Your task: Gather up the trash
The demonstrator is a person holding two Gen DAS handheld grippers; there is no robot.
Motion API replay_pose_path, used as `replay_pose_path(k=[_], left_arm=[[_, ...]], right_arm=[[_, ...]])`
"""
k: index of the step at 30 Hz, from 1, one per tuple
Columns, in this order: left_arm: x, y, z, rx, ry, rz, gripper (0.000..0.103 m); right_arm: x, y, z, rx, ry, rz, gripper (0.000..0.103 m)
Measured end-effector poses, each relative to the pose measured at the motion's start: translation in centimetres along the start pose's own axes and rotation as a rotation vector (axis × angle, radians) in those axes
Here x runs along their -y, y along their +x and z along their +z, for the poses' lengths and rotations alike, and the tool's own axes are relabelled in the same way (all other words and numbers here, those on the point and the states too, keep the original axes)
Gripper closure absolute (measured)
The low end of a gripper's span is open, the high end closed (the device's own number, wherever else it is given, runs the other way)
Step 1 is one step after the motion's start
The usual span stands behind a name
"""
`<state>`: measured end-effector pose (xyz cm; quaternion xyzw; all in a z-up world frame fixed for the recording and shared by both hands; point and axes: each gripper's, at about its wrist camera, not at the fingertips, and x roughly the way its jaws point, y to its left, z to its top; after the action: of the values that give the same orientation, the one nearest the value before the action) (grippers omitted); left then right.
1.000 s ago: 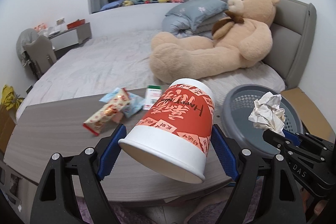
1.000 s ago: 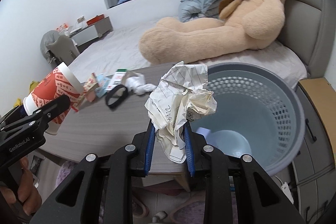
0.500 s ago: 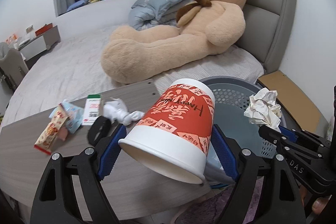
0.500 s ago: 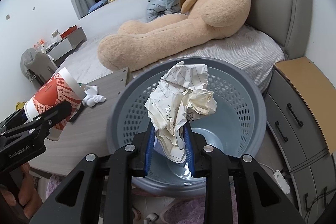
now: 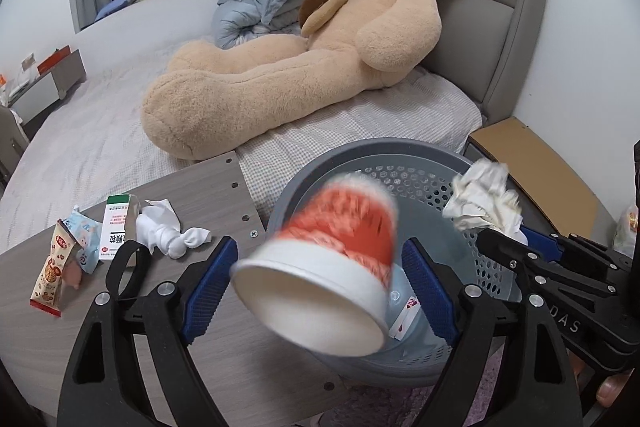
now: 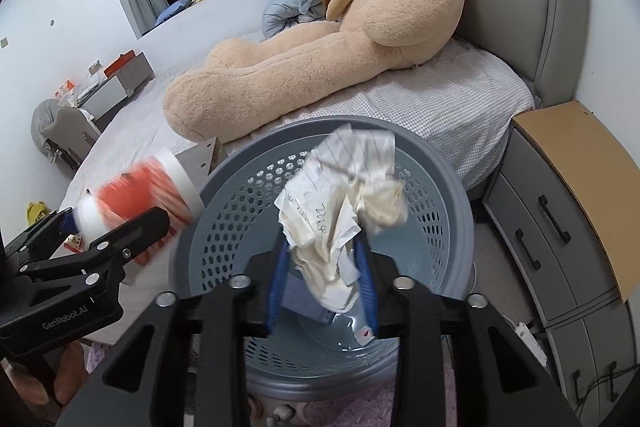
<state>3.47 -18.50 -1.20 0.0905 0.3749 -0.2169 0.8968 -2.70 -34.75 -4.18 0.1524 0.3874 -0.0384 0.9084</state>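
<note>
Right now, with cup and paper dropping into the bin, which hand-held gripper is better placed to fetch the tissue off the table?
Left. The left hand-held gripper sits at the table edge, with the tissue just beyond its left finger. The right hand-held gripper is over the bin, farther from the table.

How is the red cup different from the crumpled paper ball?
The cup is red and white with a smooth round shape; the paper ball is pale, wrinkled and lumpy. The cup looks blurry, slipping free between the left claw and its wide-apart fingers, while the paper looks sharper between the fingers of the right claw, which have just been opening. The cup is bigger than the paper. Both are over the grey basket.
</note>
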Motion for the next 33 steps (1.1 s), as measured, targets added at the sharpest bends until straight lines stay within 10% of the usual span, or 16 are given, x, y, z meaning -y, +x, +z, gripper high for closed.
replay_pose_path(k=[33], left_arm=[[-1.4, -1.9, -0.6, 0.025, -0.026, 0.09, 0.008]], right_arm=[[-0.2, -0.7, -0.2, 0.025, 0.018, -0.016, 0.041]])
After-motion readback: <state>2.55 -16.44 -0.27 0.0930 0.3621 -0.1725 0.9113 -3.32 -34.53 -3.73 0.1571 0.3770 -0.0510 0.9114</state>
